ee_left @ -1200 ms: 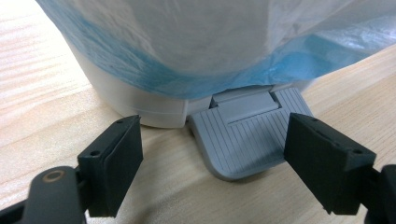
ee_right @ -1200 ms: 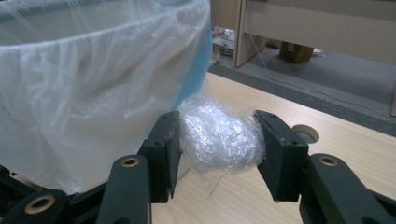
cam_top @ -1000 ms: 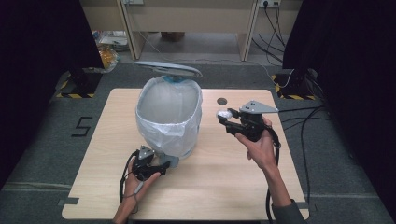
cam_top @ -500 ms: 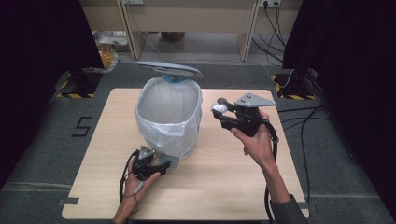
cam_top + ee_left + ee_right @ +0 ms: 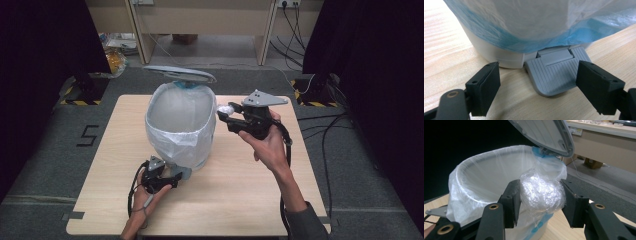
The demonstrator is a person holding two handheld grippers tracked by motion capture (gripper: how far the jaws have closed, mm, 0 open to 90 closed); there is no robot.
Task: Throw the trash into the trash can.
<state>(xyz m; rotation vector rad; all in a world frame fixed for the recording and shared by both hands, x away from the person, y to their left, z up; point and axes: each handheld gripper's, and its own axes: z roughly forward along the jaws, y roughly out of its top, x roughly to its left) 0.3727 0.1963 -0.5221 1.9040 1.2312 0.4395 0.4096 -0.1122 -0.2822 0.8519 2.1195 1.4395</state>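
Your right gripper point(image 5: 540, 195) is pinching a crumpled ball of clear plastic wrap point(image 5: 541, 193), one black pad pressed on each side of it. In the high view that gripper point(image 5: 226, 113) sits at about 3 o'clock of the bin point(image 5: 182, 125), with the ball point(image 5: 225, 109) just beside the bin's rim, above the table point(image 5: 100, 190). The bin is lined with a translucent bag point(image 5: 486, 182) folded over the rim, and its grey lid point(image 5: 179, 74) stands raised at the bin's 12 o'clock side.

Your left gripper point(image 5: 537, 82) has its jaws spread, with nothing between the pads. It rests low at the bin's 6 o'clock side point(image 5: 167, 176), the jaws either side of the grey ribbed foot pedal point(image 5: 556, 75), not touching it.
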